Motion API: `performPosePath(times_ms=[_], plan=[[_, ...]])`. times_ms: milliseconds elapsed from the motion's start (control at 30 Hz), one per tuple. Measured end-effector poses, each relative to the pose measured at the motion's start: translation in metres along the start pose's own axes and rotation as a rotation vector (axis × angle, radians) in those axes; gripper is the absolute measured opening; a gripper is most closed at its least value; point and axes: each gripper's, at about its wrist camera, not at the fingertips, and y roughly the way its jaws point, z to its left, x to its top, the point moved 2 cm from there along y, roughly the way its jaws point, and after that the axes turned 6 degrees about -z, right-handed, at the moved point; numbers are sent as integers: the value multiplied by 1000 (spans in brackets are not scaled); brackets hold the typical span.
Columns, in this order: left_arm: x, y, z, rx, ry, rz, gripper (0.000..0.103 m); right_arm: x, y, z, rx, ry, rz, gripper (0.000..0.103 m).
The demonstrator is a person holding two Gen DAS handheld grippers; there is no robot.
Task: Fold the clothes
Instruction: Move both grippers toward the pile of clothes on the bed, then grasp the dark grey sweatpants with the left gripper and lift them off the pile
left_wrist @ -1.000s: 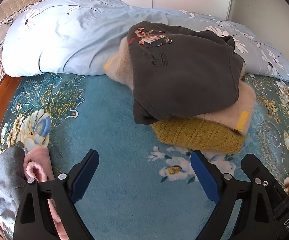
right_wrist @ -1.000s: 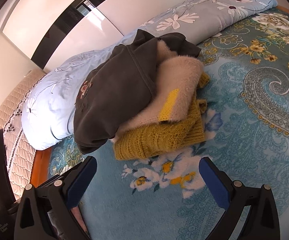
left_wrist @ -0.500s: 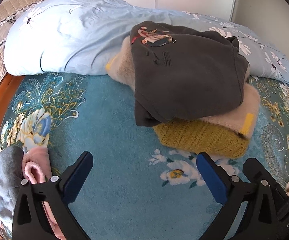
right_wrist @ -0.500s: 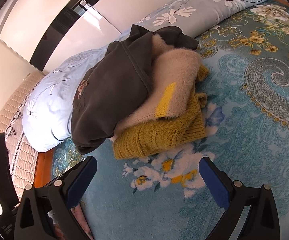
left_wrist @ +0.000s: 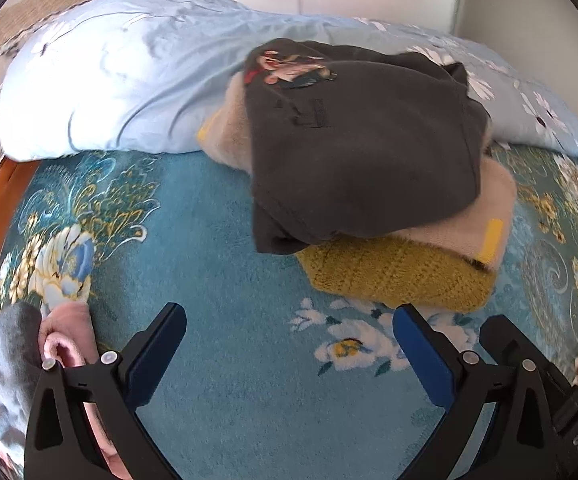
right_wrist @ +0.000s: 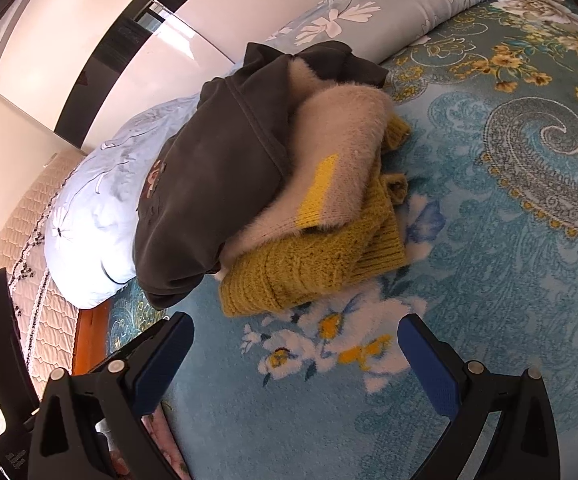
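Backed slightly from the stack since a second ago, both claws, left (left_wrist: pixel 289 344) and right (right_wrist: pixel 295 354), gaping empty over the blanket (left_wrist: pixel 217 240); beyond, grey top (left_wrist: pixel 365 152) overhanging fuzzy (left_wrist: pixel 493 196) and mustard (left_wrist: pixel 401 276) knits, liable to slide off if nudged.

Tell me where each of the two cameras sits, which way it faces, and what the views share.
Left wrist: on the left hand-held gripper, low over the teal floral blanket, facing the pile: dark grey sweatshirt over a beige fuzzy sweater over a mustard knit sweater. Its own open fingers show; pink and grey clothes lie lower left.
Right wrist: on the right hand-held gripper, facing the same pile from its right side; own open fingers show.
Shared: the pile, blanket and light blue floral quilt.
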Motion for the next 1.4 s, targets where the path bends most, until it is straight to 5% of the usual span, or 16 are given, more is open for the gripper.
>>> performPosePath(times_ms=[267, 433, 500, 533, 633, 767, 967, 1133, 1267, 1400], plan=[[20, 20, -41, 165, 427, -64, 103, 12, -16, -36, 6, 155, -81, 103], [26, 34, -65, 280, 569, -147, 102, 8, -19, -41, -60, 162, -31, 103], [28, 39, -72, 325, 611, -172, 98, 6, -21, -43, -77, 160, -27, 103], [29, 41, -75, 346, 632, -184, 86, 5, -21, -45, -80, 164, -24, 103], [40, 38, -78, 305, 615, -156, 39, 6, -22, -48, -89, 185, -13, 103], [60, 22, -72, 293, 540, -159, 12, 7, -23, -53, -93, 217, -5, 103], [84, -26, -56, 211, 440, -184, 8, 6, -24, -52, -102, 223, 18, 103], [92, -84, -28, 34, 314, -207, 8, 5, -31, -58, -111, 266, 17, 103], [85, -126, -11, -90, 202, -204, 7, 6, -39, -61, -121, 278, 9, 103], [47, -154, -3, -146, 212, -204, 7, 7, -49, -59, -115, 279, -5, 103]])
